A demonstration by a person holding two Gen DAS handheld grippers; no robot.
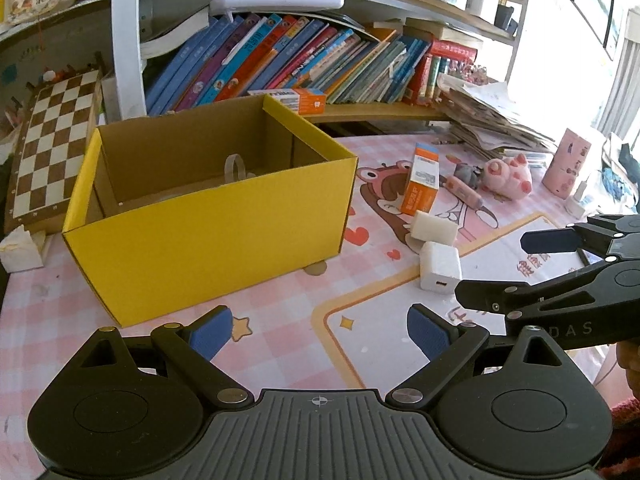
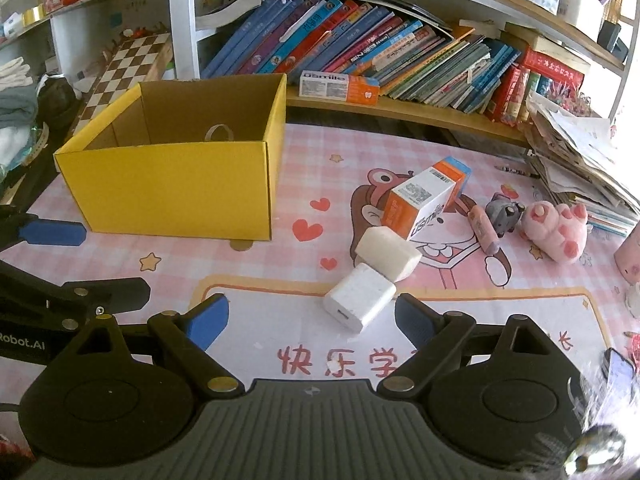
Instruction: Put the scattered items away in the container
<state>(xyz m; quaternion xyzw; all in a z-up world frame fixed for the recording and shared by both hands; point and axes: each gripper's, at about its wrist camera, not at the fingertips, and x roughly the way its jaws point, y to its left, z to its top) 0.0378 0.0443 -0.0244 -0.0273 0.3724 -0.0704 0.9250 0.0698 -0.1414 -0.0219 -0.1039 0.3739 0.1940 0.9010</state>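
A yellow cardboard box (image 1: 208, 236) (image 2: 172, 188) stands open on the pink desk mat, with a tape roll (image 1: 236, 168) inside. Scattered to its right lie a white charger cube (image 1: 439, 273) (image 2: 360, 302), a white eraser block (image 1: 434, 227) (image 2: 388, 254), an orange-and-white carton (image 1: 424, 180) (image 2: 424, 200), a pink pen (image 2: 486, 230), a grey toy (image 2: 504, 212) and a pink plush (image 1: 508, 176) (image 2: 554, 228). My left gripper (image 1: 320, 332) is open and empty, low before the box. My right gripper (image 2: 312, 316) is open and empty, with the charger cube just beyond its fingertips.
A bookshelf (image 2: 400, 108) of leaning books runs along the back. A chessboard (image 1: 52, 148) leans at the left. A paper stack (image 2: 576, 160) sits at the right, with a pink cup (image 1: 568, 164) nearby. Each gripper shows at the edge of the other's view.
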